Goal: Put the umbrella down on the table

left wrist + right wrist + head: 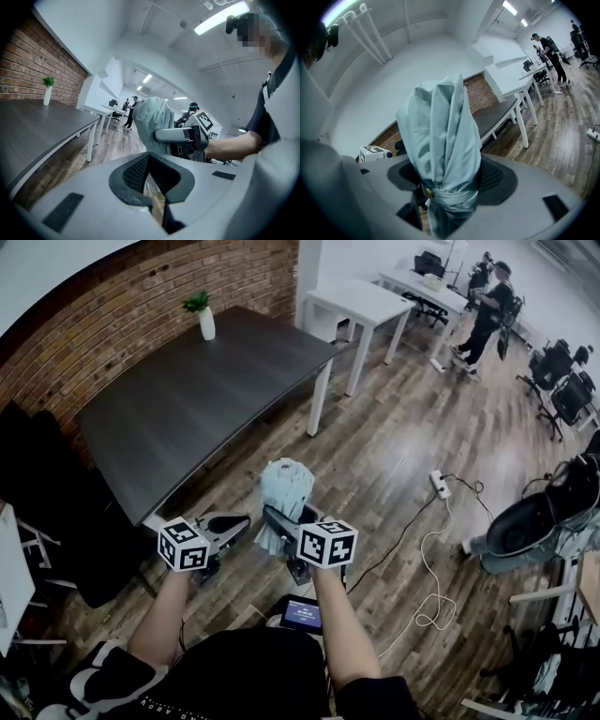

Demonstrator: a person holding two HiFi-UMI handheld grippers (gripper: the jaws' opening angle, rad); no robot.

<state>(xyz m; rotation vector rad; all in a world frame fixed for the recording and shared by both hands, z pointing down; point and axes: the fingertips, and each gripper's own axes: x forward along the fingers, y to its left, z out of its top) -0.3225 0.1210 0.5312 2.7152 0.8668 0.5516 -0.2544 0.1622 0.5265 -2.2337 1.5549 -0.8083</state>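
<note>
The right gripper [446, 190] is clamped on a folded pale blue-grey umbrella [440, 136], its jaws pressing the cloth from both sides just above the wrap strap with its brass snap [428, 192]. The umbrella stands roughly upright, off the near edge of the dark table [187, 399], over the wooden floor [394, 456] and not touching the tabletop. The left gripper [152, 176] hangs just beside the right one, a little nearer the table's edge, its jaws slightly apart with nothing between them. A small potted plant [203, 315] stands at the table's far end by the brick wall [112, 310]. Beyond the table, a person [487, 306] stands near white desks [361, 304].
</note>
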